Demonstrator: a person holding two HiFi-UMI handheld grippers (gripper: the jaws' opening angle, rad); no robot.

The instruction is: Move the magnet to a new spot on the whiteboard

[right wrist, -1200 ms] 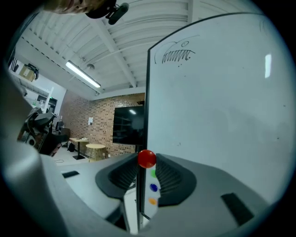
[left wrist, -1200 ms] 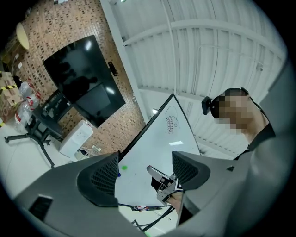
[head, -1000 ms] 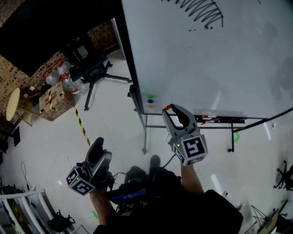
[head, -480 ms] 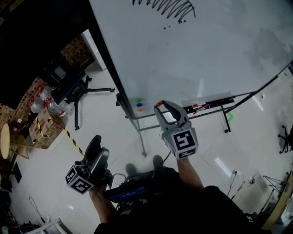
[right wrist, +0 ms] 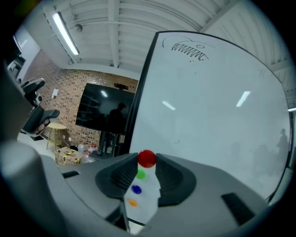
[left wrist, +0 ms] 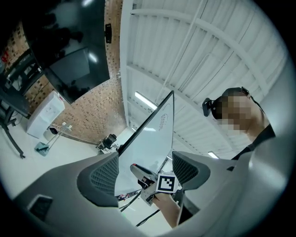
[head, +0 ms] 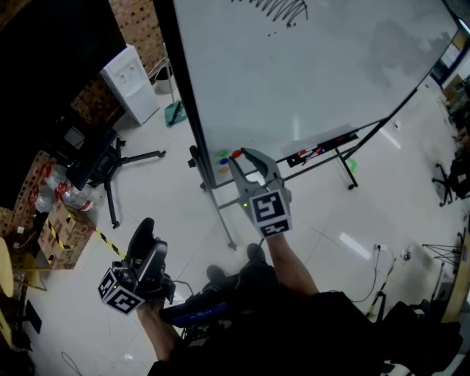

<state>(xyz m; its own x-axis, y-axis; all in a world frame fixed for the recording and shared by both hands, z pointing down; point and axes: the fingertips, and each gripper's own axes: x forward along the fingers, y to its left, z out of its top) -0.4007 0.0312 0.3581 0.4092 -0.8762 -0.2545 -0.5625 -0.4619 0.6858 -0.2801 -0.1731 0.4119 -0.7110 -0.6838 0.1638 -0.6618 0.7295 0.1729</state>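
At the lower left corner of the whiteboard, your right gripper is clenched on the red magnet, which sits right at the tips of its jaws. From the right gripper view, the red magnet is pinched between the two ribbed pads, with the board's white surface filling the background beyond it. I cannot tell whether the magnet is touching the board or held just off it.

Just below the red one, three more magnets lie in a short column near the board's dark left edge: a green magnet, then a blue magnet, then an orange magnet. The red magnet is just beside the green one.

Your left gripper hangs low at your left side, well apart from the board. Its jaws stand apart with nothing between them; in the left gripper view they frame the distant board and your other gripper's marker cube.

Up at the top of the board is a black scribble. Along its lower edge runs the marker tray, with a few markers lying in it. An office chair stands on the pale floor to the left of the board.
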